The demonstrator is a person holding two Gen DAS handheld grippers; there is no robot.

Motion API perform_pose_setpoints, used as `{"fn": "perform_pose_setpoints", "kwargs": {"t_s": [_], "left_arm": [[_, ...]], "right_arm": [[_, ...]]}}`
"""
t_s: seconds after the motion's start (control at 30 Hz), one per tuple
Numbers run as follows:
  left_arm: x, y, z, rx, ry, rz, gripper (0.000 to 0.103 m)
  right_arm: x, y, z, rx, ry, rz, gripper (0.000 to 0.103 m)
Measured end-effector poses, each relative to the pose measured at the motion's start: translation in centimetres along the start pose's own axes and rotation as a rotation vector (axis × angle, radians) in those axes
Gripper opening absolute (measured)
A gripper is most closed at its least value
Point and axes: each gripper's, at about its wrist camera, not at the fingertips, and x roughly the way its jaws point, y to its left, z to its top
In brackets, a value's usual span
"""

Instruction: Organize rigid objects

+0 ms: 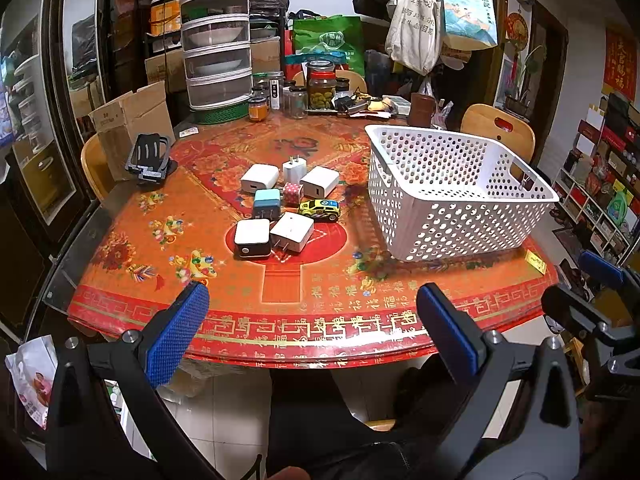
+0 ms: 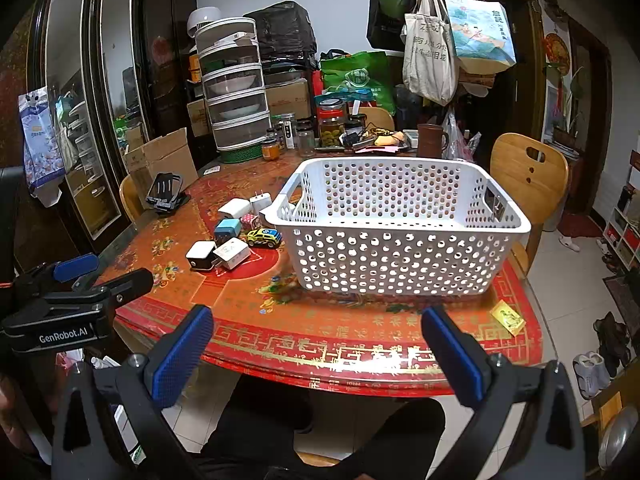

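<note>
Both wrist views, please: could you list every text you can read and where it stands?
"GenRobot.AI": on the left gripper body, right wrist view.
"福": repeated in gold along the table cloth's border.
Tote bags, red wall banner, cardboard box: printed, too blurred to read.

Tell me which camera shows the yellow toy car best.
Left wrist view: the yellow toy car sits unobstructed beside the chargers, its whole side visible. In the right wrist view it appears smaller, close against the white basket.

Open tabletop [image 1: 320, 280] between near edge and cluster of chargers [image 1: 276, 208]; basket [image 1: 452, 192] blocking right side, jars [image 1: 320, 88] crowding far edge.
</note>
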Motion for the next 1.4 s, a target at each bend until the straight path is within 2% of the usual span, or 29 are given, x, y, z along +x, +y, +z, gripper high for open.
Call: {"fn": "perform_pose_setpoints", "kwargs": {"t_s": [0.3, 0.5, 0.67, 0.77, 0.83, 0.93, 1.03, 1.1, 1.2, 1.27, 1.4], "left_arm": [[0.0, 0.0, 0.0, -0.001, 0.001, 0.002, 0.102], [0.5, 0.5, 0.3, -0.012, -0.048, 0.012, 0.102], [2.6, 1.0, 1.4, -0.023, -0.099, 0.09, 0.102], [5.2, 1.9, 2.7, -0.033, -0.062, 0.116, 0.102], [7.1, 2.9, 3.5, -0.056, -0.036, 0.112, 0.102], [9.3, 4.6, 4.3, -0.094, -0.026, 0.11, 0.102], [11.9, 6.3, 4.9, -0.133, -0.006, 0.109, 0.102], [13.7, 7.0, 5.1, -0.129, 0.012, 0.128, 0.102], [17.4, 7.9, 4.8, -0.102, 0.122, 0.192, 0.102], [18.8, 8.6, 4.3, -0.116, 0.149, 0.179, 0.102], [21.2, 9.3, 3.4, -0.104, 0.186, 0.171, 0.102]], "right_arm": [[0.1, 0.0, 0.0, 0.0, -0.001, -0.001, 0.103], [0.2, -0.3, 0.2, 0.011, -0.001, 0.002, 0.103], [1.3, -4.9, 1.2, 0.061, -0.041, -0.059, 0.103], [2.8, -10.3, 3.1, 0.101, -0.06, -0.167, 0.103], [4.0, -14.2, 4.6, 0.144, -0.052, -0.211, 0.103], [6.8, -20.7, 6.7, 0.222, -0.019, -0.211, 0.103], [9.8, -24.0, 7.8, 0.206, 0.049, -0.289, 0.103], [12.0, -26.3, 8.3, 0.238, 0.106, -0.262, 0.103], [14.4, -27.6, 8.5, 0.257, 0.173, -0.21, 0.103], [15.2, -27.6, 8.2, 0.267, 0.202, -0.187, 0.103], [16.4, -27.3, 8.3, 0.258, 0.239, -0.171, 0.092]]}}
